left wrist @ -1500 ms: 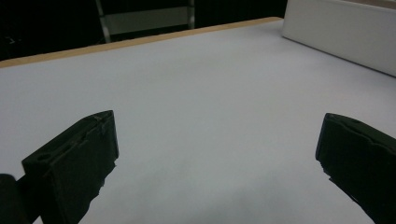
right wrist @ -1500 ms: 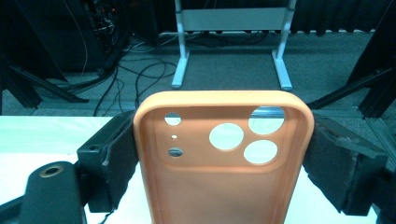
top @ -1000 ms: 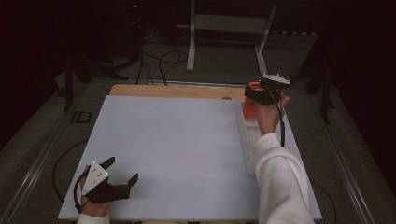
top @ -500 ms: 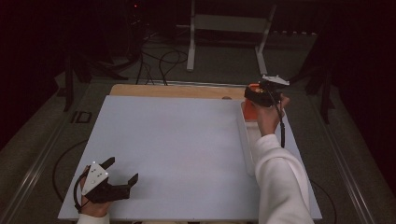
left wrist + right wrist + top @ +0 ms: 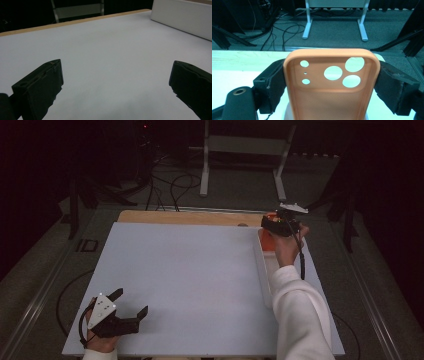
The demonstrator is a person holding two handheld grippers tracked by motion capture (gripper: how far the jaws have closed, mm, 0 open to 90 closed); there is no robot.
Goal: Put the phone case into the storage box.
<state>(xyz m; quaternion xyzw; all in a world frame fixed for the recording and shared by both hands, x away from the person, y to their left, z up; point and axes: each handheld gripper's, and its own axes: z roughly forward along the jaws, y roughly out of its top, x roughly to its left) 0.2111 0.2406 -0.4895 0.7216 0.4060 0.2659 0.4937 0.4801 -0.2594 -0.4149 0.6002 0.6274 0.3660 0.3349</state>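
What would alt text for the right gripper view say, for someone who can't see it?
An orange phone case with round camera cut-outs is clamped upright between the two black jaws of the right hand-held gripper. Behind it lie a pale wooden table edge, dark floor with cables and a white stand.

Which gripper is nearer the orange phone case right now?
Right. The right gripper is shut on the orange phone case, jaws pressing both its sides, at the table's far right. The left gripper rests open at the near left corner, well apart from it.
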